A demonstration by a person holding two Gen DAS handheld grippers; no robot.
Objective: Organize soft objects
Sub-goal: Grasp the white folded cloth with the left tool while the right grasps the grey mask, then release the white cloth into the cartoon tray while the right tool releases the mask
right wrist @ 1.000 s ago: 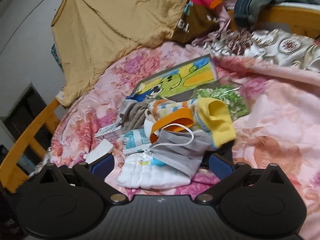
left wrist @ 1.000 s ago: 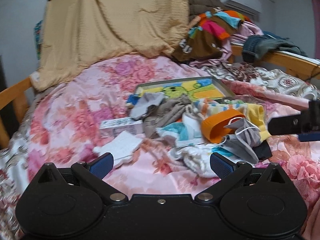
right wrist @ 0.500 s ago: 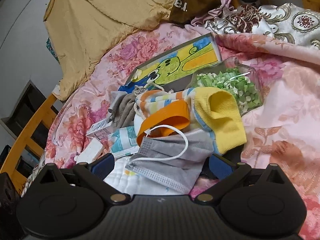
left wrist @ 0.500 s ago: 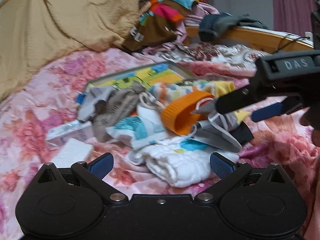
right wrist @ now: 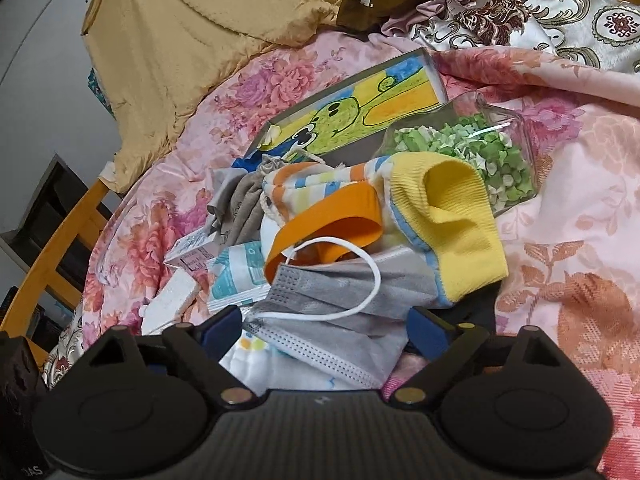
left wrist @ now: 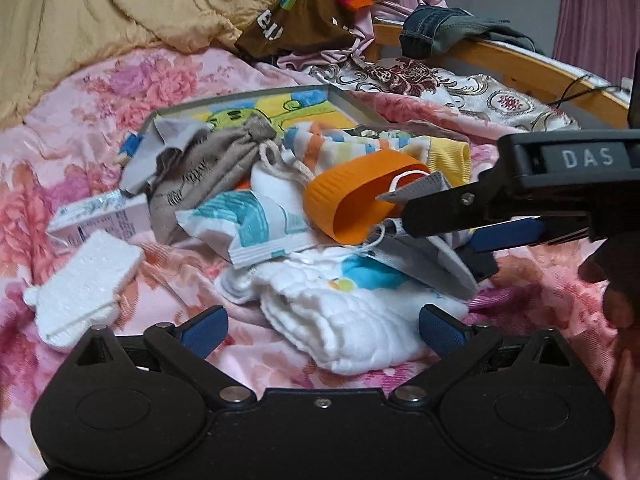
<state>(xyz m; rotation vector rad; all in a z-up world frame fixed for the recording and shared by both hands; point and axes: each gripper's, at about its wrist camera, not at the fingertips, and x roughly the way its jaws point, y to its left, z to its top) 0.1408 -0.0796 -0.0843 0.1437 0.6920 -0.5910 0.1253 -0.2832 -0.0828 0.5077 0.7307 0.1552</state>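
Pink floral bedding (left wrist: 168,92) covers the bed, with a tan blanket (right wrist: 208,36) heaped at its far end and a wooden bed rail (left wrist: 532,68) beyond it. Near the middle of the bedding lies a pile of soft things around an orange band (right wrist: 332,216). Just in front of the band sits a grey face mask (right wrist: 336,300) whose white ear loop arcs up over the band's lower edge. Beside the band, on its right in the right wrist view, lies a yellow sock (right wrist: 456,216), and behind the band a striped sock (right wrist: 316,184). Behind the yellow sock rests a clear bag of green bits (right wrist: 480,148). Further behind the band lies a cartoon picture box (right wrist: 360,108). Left of the band are a grey drawstring pouch (left wrist: 208,172) and a blue-and-white packet (left wrist: 248,228); a white foam block (left wrist: 84,280) lies well left of it. A white quilted cloth (left wrist: 352,320) sits under the mask.

Right gripper (right wrist: 326,326) has its 2 fingers spread, one on each side of the mask's near part, not yet closed on it. Left gripper (left wrist: 322,326) also has its fingers spread, flanking the near edge of the white quilted cloth
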